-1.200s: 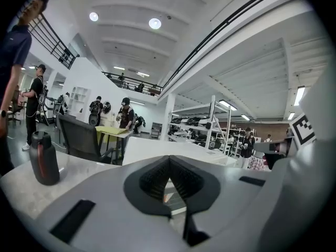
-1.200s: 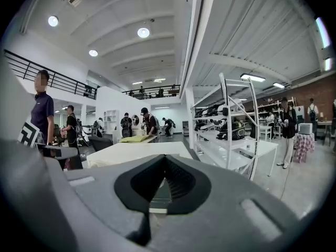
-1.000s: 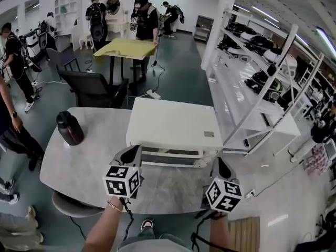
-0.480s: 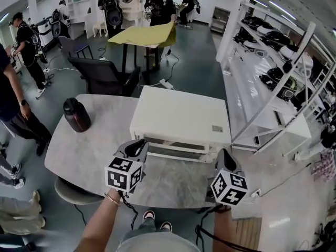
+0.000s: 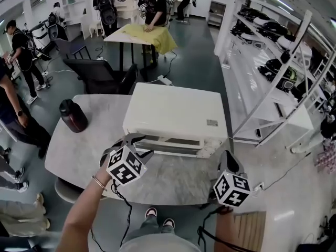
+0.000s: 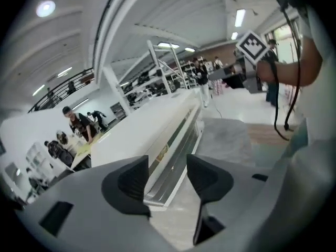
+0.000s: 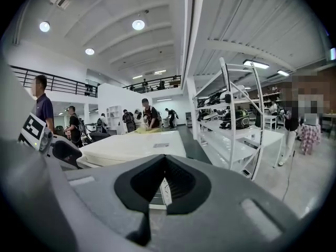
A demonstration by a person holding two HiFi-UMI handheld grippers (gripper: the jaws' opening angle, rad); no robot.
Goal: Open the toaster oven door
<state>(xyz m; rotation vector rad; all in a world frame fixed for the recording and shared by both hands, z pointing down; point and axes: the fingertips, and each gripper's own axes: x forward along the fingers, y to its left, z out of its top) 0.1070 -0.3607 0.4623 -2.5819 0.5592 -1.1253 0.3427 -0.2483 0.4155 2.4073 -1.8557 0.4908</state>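
Observation:
The white toaster oven [image 5: 176,112] stands on the grey table [image 5: 79,154], its door front [image 5: 170,142] facing me. My left gripper [image 5: 139,143] hovers at the door's left lower corner, rolled to one side. Its jaws have just been opening and now stand wide, with nothing gripped. In the left gripper view the oven's front edge [image 6: 173,140] shows beyond the left gripper [image 6: 167,164]. My right gripper [image 5: 228,159] hangs off the oven's right front corner. In the right gripper view the right gripper [image 7: 165,159] is shut and empty, with the oven [image 7: 131,147] ahead.
A dark bottle [image 5: 72,115] stands on the table's left part. White shelving [image 5: 273,88] runs along the right. Beyond the table are a black chair [image 5: 97,77] and a table with a yellow cloth [image 5: 144,35], with people around.
The left gripper has rolled over, sunk a little and opened from shut. The right gripper has drifted slightly to the right and down. The people behind have spread the yellow cloth.

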